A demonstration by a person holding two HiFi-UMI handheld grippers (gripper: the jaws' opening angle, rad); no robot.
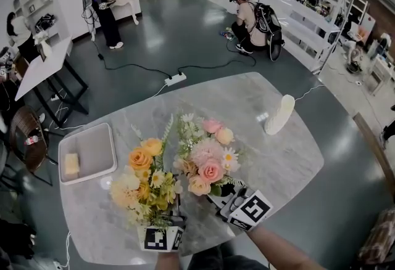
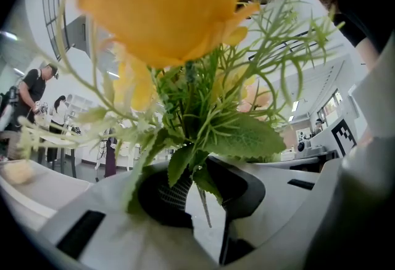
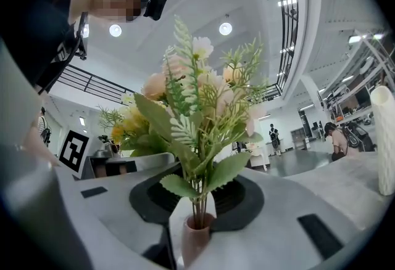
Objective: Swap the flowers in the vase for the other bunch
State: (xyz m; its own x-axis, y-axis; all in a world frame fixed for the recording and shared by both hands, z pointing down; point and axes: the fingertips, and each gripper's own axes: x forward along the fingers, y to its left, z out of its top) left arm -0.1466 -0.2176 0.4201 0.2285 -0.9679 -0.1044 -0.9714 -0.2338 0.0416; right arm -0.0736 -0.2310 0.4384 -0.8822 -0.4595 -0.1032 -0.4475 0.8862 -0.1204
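I see a grey marble table (image 1: 290, 164) with a white rectangular tray (image 1: 95, 151) near its left edge. At the near edge, my left gripper (image 2: 200, 192) is clenched on a yellow-and-orange flower bunch (image 1: 145, 179). Beside it, my right gripper (image 3: 196, 213) is clenched on a pink flower bunch (image 1: 207, 161). A white ribbed vase (image 1: 279, 114) stands toward the right edge.

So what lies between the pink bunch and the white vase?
Only bare marble tabletop. In the head view nothing sits on that stretch between the pink bunch and the white vase.
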